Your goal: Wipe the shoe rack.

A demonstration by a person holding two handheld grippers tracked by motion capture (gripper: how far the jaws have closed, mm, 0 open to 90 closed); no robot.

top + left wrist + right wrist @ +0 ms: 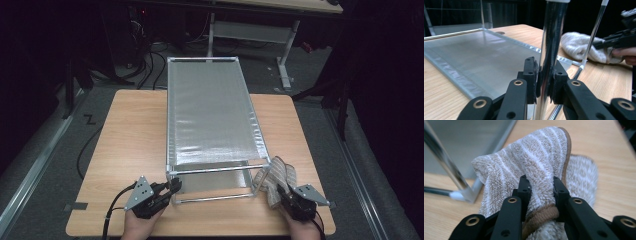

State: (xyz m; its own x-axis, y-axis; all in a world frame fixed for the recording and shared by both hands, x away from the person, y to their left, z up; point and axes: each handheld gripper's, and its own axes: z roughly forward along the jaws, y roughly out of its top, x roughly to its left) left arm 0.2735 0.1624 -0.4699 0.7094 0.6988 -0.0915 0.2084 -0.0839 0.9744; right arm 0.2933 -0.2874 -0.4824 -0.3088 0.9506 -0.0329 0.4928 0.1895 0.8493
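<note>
A metal-framed rack with silvery fabric shelves stands in the middle of the wooden table. My left gripper is at its near left corner, shut on the upright chrome post; both pads press the tube in the left gripper view. A beige and white striped towel lies bunched by the rack's near right corner. My right gripper is shut on a raised fold of that towel, the fluffy cloth pinched between its pads. The right gripper also appears beside the towel in the left gripper view.
The rack's near right post stands just left of the towel. Bare tabletop lies to the left and right of the rack. Beyond the table is a dark floor with cables and another desk's legs.
</note>
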